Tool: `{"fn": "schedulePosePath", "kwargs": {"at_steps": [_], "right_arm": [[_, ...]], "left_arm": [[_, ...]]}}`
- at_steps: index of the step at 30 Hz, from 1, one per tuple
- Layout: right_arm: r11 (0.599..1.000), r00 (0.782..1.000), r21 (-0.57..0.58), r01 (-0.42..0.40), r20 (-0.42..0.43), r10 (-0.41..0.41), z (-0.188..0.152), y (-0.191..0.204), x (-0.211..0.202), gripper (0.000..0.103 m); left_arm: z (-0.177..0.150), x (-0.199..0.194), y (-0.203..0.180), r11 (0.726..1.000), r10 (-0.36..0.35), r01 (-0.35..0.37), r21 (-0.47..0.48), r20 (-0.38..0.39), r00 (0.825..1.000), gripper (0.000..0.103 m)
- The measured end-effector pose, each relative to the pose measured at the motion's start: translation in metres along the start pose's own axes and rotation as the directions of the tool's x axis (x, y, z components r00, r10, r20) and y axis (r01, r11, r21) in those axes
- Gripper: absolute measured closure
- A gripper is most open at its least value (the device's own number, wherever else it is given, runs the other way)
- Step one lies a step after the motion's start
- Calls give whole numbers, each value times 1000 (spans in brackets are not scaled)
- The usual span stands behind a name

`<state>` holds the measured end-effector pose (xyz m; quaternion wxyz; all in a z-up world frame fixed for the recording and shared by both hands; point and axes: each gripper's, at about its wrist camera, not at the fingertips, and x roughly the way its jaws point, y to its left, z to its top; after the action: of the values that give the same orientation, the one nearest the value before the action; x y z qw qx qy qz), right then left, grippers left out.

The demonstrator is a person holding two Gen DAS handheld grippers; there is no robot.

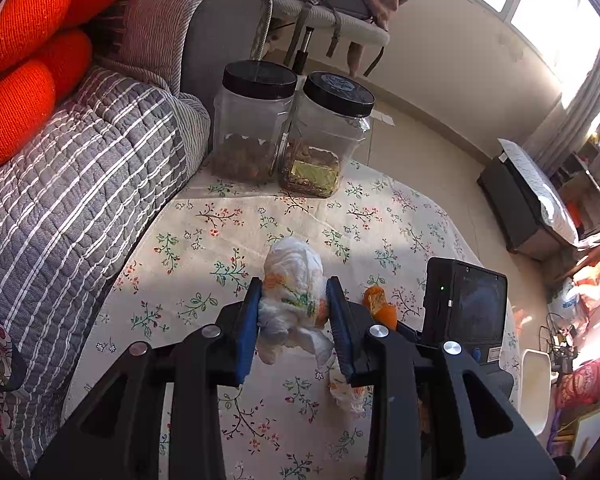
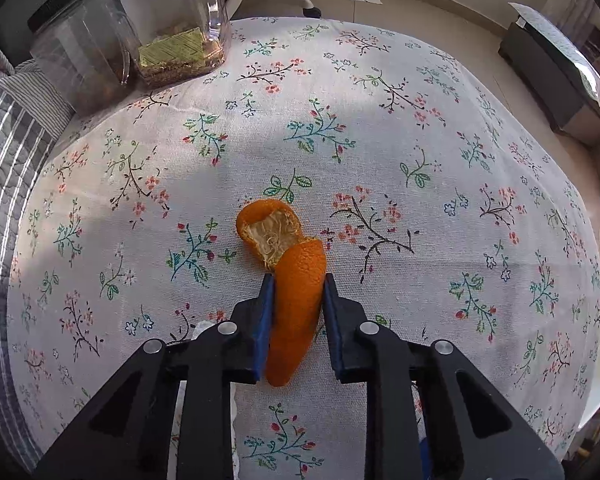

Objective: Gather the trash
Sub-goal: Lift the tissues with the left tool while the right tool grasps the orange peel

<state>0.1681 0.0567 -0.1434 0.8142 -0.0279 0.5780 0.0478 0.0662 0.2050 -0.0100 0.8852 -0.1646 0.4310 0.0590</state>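
Observation:
My left gripper (image 1: 294,294) is shut on a crumpled white tissue (image 1: 292,284) with orange and green print, held above the floral tablecloth (image 1: 204,240). A smaller tissue scrap (image 1: 346,394) lies on the cloth below it. My right gripper (image 2: 296,290) is shut on a curled orange peel (image 2: 294,300), whose pale inner side (image 2: 270,236) points forward over the tablecloth (image 2: 380,140). The peel (image 1: 380,306) and the right gripper's camera body (image 1: 466,306) also show in the left wrist view, just right of my left gripper.
Two clear plastic jars with black lids (image 1: 256,120) (image 1: 328,132) stand at the table's far edge, also in the right wrist view (image 2: 172,28). A grey striped sofa (image 1: 72,184) with orange cushions (image 1: 24,60) borders the table's left. A dark low cabinet (image 1: 520,204) stands on the floor right.

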Motion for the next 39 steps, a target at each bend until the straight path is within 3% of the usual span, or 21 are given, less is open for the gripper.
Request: {"fn": "schedulePosePath", "kwargs": {"at_steps": [6,14,21,27,39], "right_arm": [[999,999,7,-40,26,40,2,-8,-12,86],[995,982,11,-101,159,98,5,-23,-59,86],[996,944,7,-87,319,80,-3,-58,-99,86],[999,894,32,-40,447,22,-17,-93,-124,86],[993,812,99,67,573,-112,-40,-164,-159,86]], "left_arm": [[1,8,1,1000,0,0,-10,-14,1000,70],[1,12,-4,1000,0,0,-10,-3,1000,70],[-5,10,-30,999,11,-13,29,72,997,70],[-16,7,-68,996,-1,-9,84,126,992,70],[-31,-10,-138,981,-69,29,191,208,976,70]]}}
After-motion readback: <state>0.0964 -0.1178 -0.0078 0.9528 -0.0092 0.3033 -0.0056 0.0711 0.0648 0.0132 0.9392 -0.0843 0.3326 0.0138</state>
